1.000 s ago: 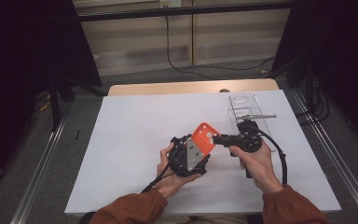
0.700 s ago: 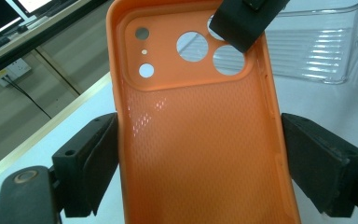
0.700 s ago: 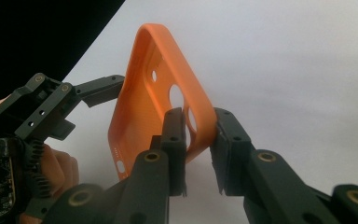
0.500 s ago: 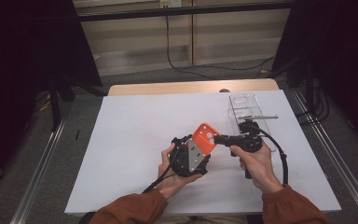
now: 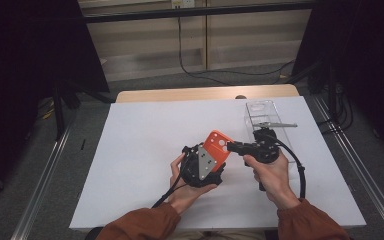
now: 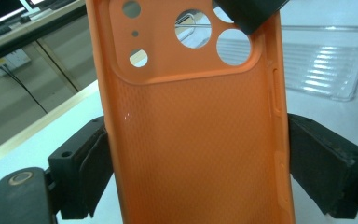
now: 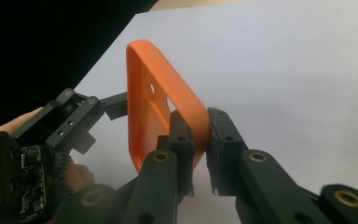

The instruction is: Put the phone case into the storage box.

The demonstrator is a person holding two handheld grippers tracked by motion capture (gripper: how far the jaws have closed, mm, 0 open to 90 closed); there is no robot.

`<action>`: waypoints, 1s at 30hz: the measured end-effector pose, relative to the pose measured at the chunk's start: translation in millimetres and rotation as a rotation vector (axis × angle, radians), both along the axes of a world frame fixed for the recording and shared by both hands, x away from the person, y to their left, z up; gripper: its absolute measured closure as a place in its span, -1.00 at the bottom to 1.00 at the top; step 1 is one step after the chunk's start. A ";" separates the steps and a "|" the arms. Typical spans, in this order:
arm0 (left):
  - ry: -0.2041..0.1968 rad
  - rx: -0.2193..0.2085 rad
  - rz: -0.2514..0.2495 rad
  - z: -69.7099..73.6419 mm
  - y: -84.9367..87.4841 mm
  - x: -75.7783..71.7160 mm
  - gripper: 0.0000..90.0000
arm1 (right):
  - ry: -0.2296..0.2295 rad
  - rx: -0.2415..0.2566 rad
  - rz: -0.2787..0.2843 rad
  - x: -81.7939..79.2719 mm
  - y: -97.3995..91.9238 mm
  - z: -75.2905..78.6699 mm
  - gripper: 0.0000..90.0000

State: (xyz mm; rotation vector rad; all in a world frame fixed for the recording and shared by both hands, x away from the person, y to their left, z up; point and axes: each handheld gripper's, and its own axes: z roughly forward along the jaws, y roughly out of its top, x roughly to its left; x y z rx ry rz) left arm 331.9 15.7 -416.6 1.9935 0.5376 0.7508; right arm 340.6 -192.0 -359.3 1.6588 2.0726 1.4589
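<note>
Two claws gripping orange phone case [image 5: 217,146], clear plastic container [image 5: 260,112] beside right claw [image 5: 230,146]

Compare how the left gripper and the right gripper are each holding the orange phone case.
The left gripper clamps the orange phone case across its width, a pad on each long side; the right gripper pinches only the rim at a corner near the camera cutouts. The left jaws therefore stand wide, while the right jaws are nearly together. Both are shut on the case, holding it above the white table.
</note>
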 end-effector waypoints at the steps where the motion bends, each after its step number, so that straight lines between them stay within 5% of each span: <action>1: 0.003 -0.007 0.001 0.2 0.5 0.5 -0.72 | -0.008 0.000 0.000 -0.2 -0.5 0.5 0.81; 9: 0.023 -0.021 -0.028 1.3 2.5 1.6 -0.81 | -0.029 0.008 -0.020 -1.1 -7.1 2.7 0.81; 15: 0.115 -0.073 -0.019 4.0 7.1 5.9 -0.82 | -0.047 0.002 -0.033 -0.5 -16.5 6.1 0.81; 26: 0.153 -0.141 -0.031 11.4 19.7 12.1 -0.91 | -0.071 -0.030 -0.043 0.4 -23.9 8.2 0.81; 30: 0.153 -0.136 -0.015 13.4 27.5 15.5 -0.93 | -0.081 -0.042 -0.042 0.3 -25.3 9.3 0.81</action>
